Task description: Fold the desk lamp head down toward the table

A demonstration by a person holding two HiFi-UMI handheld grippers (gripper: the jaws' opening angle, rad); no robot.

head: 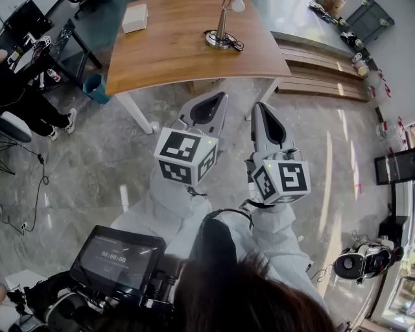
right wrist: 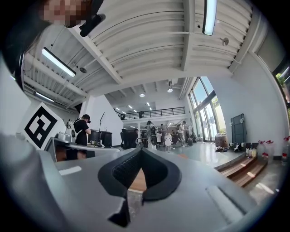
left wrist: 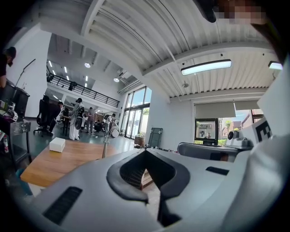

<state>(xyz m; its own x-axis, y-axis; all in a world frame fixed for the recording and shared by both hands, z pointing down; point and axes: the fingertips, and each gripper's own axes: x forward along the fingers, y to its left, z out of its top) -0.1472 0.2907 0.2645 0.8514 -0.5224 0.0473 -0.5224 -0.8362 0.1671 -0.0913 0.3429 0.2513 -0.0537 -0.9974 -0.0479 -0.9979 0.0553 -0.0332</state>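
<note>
The desk lamp stands upright on the wooden table, its round base ringed by a black cable. In the left gripper view the lamp rises ahead and to the left, with its head up. In the right gripper view the lamp looks small and far. My left gripper and right gripper hover level over the floor, short of the table's near edge. Both are shut with nothing in them. The left gripper and the right gripper each show their jaws meeting at the tips.
A white box lies at the table's far left. A blue bin stands by the left table leg. Wooden steps run to the right of the table. A seated person is at the left. A monitor rig sits below.
</note>
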